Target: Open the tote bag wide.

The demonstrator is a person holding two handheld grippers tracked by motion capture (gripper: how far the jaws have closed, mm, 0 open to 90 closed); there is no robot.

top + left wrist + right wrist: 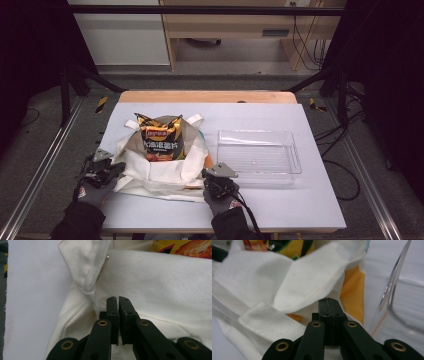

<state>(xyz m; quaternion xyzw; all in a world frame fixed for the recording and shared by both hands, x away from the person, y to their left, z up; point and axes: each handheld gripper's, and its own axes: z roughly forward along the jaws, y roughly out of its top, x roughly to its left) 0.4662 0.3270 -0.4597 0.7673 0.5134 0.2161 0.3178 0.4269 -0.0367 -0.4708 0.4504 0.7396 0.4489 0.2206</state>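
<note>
both grippers, left gripper (117,300) and right gripper (328,301), look closed at the cream cloth tote bag (150,175) rim; whether cloth is pinched, i cannot tell. next, probably lifting out the yellow-black crisp packet (160,137) ahead.

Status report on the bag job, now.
Left gripper shut at cloth bag edge; right gripper shut at its other corner. Chip packet inside. Clear tray beside.

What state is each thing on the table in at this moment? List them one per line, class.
Cloth bag: lying flat, mouth open, crumpled.
Crisp packet: sealed, partly inside the bag's mouth.
Clear tray: upright, empty, right of the bag.
Left gripper: jaws almost shut, at the bag's edge.
Right gripper: jaws shut, at the bag's edge.
</note>
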